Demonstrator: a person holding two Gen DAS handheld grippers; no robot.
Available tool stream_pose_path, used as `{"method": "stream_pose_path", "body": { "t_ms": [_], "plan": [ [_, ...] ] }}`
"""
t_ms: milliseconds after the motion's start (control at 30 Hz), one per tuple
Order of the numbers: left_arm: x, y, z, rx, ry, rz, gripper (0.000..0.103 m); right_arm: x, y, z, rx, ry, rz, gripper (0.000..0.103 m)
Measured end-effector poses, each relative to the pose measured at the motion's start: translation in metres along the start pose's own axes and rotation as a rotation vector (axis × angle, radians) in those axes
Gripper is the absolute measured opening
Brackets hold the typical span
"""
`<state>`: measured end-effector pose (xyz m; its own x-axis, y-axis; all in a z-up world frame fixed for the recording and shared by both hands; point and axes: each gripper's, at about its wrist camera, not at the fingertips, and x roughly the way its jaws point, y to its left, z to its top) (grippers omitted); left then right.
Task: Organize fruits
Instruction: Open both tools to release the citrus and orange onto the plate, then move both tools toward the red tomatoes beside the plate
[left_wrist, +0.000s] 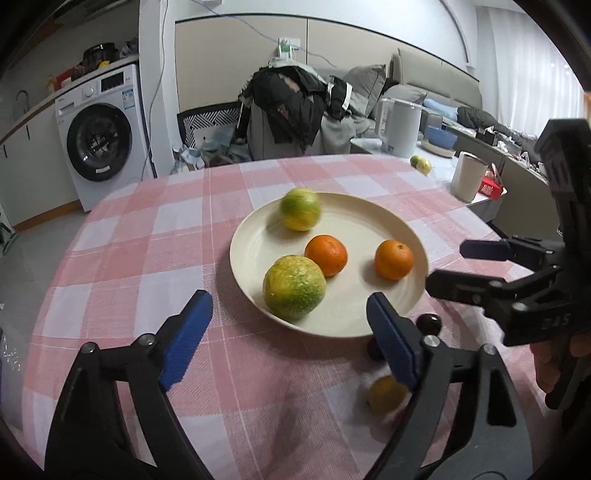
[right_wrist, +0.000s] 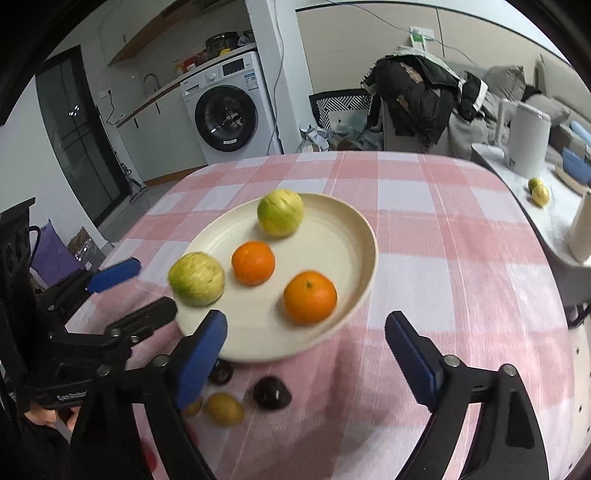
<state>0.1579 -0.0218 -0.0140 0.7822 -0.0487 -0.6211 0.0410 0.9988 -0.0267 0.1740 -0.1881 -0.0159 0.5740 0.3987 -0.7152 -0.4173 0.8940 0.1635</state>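
A cream plate on the pink checked tablecloth holds two green-yellow citrus fruits and two oranges. They also show in the right wrist view: green ones, oranges. Near the plate's front edge lie two dark plums and a small yellow fruit. My left gripper is open and empty in front of the plate. My right gripper is open and empty, just right of the left one.
A side table at the right carries a white kettle, a white cup, a blue bowl and two small citrus fruits. A clothes-draped chair stands behind the table. A washing machine is at the far left.
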Motion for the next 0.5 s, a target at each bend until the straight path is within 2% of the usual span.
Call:
{"method": "stream_pose_path", "body": {
  "t_ms": [33,133,500],
  "plan": [
    [-0.005,-0.001,-0.001,0.001,-0.002,0.000,0.088,-0.003,-0.001,-0.002,0.013,0.002,0.017,0.102],
    [-0.019,-0.005,-0.007,0.004,-0.007,0.003,0.101,-0.013,-0.004,-0.008,0.043,-0.005,0.065,0.103],
    [-0.062,-0.012,-0.030,-0.016,-0.009,-0.045,0.102,-0.044,0.011,-0.027,-0.001,-0.031,0.076,0.103]
  ]
}}
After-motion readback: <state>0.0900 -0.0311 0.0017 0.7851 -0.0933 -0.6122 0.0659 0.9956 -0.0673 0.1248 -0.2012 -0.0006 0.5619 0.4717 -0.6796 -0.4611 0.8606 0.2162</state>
